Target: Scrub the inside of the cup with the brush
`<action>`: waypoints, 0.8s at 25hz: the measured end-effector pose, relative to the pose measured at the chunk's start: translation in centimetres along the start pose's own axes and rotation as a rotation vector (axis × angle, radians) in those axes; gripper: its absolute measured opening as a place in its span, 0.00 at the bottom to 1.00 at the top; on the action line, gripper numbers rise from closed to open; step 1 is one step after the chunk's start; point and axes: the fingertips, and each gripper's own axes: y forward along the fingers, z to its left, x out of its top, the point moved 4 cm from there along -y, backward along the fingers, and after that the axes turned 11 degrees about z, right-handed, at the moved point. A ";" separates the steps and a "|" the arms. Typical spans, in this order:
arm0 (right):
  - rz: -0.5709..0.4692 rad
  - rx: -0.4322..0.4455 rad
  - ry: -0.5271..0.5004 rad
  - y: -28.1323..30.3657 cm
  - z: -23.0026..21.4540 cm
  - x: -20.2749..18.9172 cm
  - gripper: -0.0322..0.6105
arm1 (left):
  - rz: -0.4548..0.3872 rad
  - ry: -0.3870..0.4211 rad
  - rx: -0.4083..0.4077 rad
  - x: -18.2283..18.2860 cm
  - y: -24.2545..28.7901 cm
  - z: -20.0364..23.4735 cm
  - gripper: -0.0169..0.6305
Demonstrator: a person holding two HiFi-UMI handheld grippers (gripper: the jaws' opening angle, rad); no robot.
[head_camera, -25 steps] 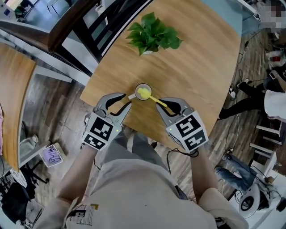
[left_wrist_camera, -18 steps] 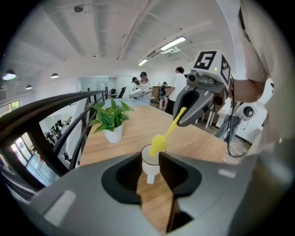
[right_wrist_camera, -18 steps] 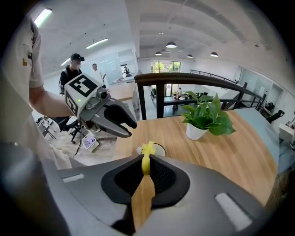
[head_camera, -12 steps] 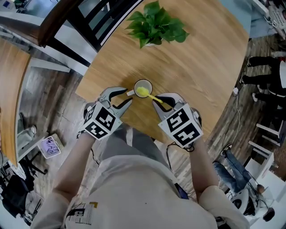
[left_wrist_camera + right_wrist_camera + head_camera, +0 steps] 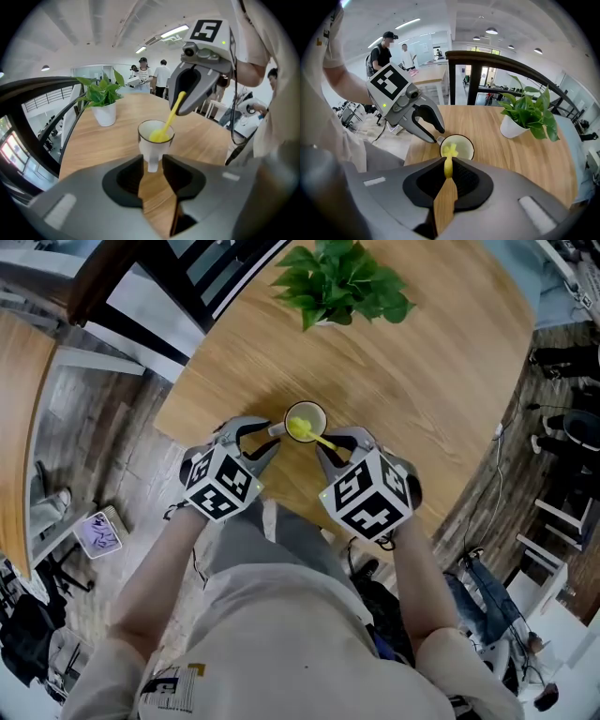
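Both grippers sit lower, nearer the cup [image 5: 321, 417] at frame centre. Left gripper [image 5: 152, 158] jaws have just been opening, spread round its handle [image 5: 153, 165]. Right gripper [image 5: 448, 164] pinches the brush [image 5: 449, 151], head inside. Likely still setup; next, clamp handle, then scrub.

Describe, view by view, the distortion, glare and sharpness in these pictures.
Head view: wide-angle bending near the borders, even light on the table. Left gripper view: dark fisheye corners, ceiling lights glare, cup sharp. Right gripper view: railing bows, plant crisp.
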 end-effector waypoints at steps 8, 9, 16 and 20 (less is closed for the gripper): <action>0.053 -0.008 -0.067 1.8 0.1 0.5 0.11 | -0.018 0.022 -0.023 0.2 1.5 0.0 0.14; 0.054 -0.008 -0.071 1.9 0.1 0.6 0.11 | -0.018 0.028 -0.017 0.2 1.6 0.0 0.12; 0.042 -0.022 -0.090 3.1 -0.7 1.5 0.10 | -0.023 0.055 0.030 0.2 1.9 -0.4 0.11; 0.061 -0.085 -0.105 3.5 -1.4 2.0 0.11 | -0.016 0.048 0.023 0.1 1.9 -0.4 0.11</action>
